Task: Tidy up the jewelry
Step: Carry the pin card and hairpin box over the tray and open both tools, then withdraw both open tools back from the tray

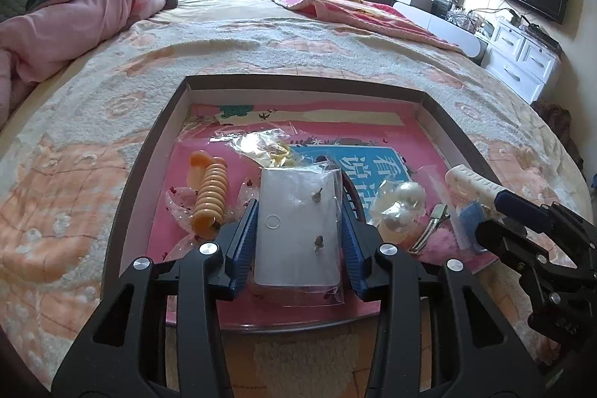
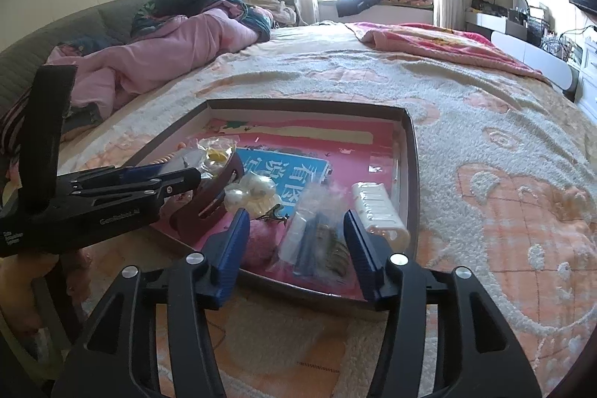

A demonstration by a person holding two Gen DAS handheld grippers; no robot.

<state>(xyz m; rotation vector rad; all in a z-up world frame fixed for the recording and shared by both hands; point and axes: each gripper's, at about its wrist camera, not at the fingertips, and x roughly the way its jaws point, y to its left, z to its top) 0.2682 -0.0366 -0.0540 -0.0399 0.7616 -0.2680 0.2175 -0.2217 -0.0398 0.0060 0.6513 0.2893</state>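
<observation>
Item: clear earring packet point(image 1: 298, 230), in the tray point(image 1: 149, 152) on the bed, clamped between your left gripper point(image 1: 298, 230) jaws. Light, slippery film over a stiff white card; hold it by the card's long edges. Count: two studs, one small ring. Right gripper point(image 2: 298, 245) jaws apart, nothing held

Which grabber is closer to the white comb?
Right. The right gripper hovers open with the white comb just beyond its right fingertip; the left gripper clamps the earring card further left.
</observation>
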